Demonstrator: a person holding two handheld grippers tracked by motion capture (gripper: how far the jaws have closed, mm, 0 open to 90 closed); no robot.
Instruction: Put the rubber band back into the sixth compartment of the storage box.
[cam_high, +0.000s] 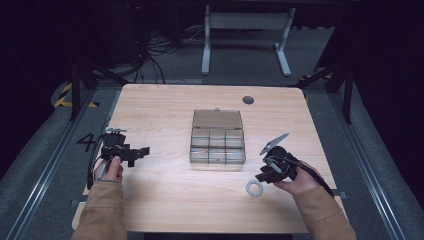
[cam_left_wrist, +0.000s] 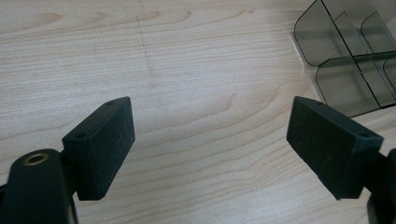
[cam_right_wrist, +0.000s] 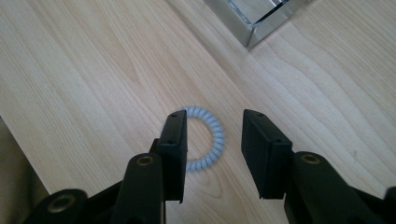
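Note:
A white coiled hair tie lies flat on the wooden table near its front. My right gripper hovers just right of it; in the right gripper view the hair tie sits under the open right gripper, its left side hidden behind the left jaw. A clear compartment box with its lid open stands at the table's middle. My left gripper is at the left, open and holding nothing; in the left gripper view the left gripper faces bare wood, with the box at upper right.
The table's front edge lies close below the hair tie. A dark round grommet sits near the far edge. Bare table stretches between the two hands. White desk legs stand on the floor beyond.

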